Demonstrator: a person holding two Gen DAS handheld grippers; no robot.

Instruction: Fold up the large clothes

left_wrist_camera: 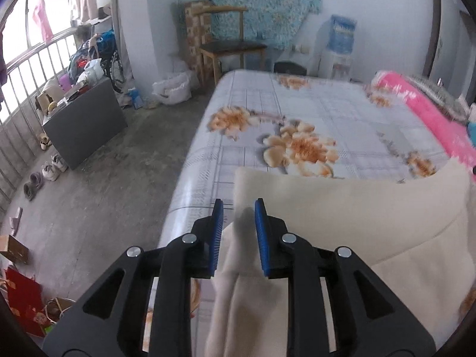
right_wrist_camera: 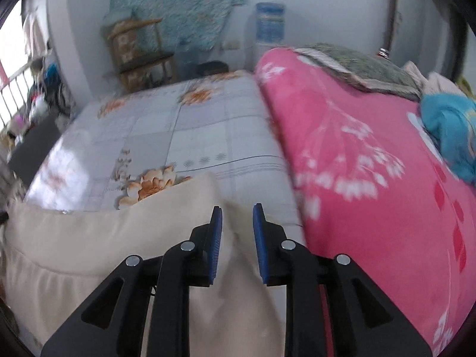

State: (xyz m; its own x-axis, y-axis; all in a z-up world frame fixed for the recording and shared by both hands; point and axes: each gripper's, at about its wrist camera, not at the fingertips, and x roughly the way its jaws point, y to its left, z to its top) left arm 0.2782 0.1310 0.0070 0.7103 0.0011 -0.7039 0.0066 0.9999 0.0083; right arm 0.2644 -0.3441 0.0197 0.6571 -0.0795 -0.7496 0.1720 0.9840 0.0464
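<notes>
A large cream garment lies on the bed's near part, stretched between both grippers. My left gripper has its blue pads a little apart, and the garment's left corner passes between them; the fabric is bunched there. In the right wrist view the same cream garment spreads to the left. My right gripper has its pads a little apart, with the garment's right corner between them. Both corners look raised off the sheet.
The bed has a grey checked sheet with orange flowers. A pink quilt is piled on the bed's right side, with a blue cloth on it. On the left are the floor, a dark cabinet, shoes and a wooden chair.
</notes>
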